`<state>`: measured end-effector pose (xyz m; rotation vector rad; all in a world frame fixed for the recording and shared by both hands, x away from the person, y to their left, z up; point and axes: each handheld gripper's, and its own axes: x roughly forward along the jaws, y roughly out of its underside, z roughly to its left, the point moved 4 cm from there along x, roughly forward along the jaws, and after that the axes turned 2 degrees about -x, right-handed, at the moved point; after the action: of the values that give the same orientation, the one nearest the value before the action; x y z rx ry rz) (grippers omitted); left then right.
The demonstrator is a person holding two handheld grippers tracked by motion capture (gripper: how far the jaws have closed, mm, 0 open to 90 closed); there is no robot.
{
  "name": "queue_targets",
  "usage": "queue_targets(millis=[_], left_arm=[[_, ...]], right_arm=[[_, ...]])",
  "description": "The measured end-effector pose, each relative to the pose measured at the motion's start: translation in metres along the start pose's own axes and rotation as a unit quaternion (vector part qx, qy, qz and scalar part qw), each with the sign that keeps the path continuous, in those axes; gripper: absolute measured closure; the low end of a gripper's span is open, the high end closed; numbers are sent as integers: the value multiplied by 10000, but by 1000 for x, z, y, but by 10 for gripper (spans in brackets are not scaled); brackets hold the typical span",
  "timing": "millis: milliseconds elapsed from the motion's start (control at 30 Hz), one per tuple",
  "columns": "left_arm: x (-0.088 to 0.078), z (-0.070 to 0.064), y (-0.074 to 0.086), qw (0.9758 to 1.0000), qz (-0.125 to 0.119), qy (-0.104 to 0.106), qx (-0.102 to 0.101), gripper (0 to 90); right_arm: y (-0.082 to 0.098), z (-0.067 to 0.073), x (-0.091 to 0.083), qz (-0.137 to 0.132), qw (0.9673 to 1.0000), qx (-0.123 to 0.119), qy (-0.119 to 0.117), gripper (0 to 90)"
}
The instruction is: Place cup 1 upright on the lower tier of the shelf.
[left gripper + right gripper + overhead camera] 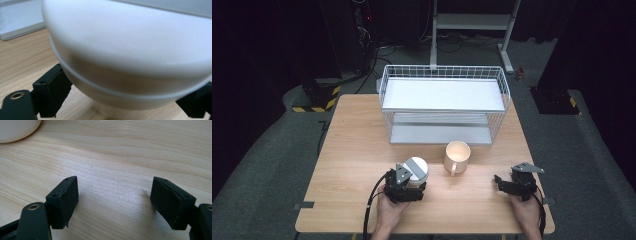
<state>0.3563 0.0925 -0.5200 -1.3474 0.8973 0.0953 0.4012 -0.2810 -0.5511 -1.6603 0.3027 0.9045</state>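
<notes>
Fingers (52,92) around white cup (130,50)

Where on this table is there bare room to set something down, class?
Free: the wide wood left of the wire basket, and the strip between the mug and the right gripper. Crowded: the front middle, where the left gripper closes round the white cup.

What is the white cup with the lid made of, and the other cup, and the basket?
The lidded cup looks like smooth matte plastic or glazed ceramic; its soft, dull sheen leaves that open. The mug seems to be glazed ceramic, going by its thick cream wall and handle. The basket is thin white-coated metal wire in a see-through grid. The table looks like pale wood, or a wood-grain laminate.
</notes>
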Motion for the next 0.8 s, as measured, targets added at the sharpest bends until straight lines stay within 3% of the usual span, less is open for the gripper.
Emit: queue_targets(millis=[800], left_arm=[[4,-3,-1,9999,-19,-56,85,189]], right_arm=[[0,0,0,4,10000,3,-7,229]])
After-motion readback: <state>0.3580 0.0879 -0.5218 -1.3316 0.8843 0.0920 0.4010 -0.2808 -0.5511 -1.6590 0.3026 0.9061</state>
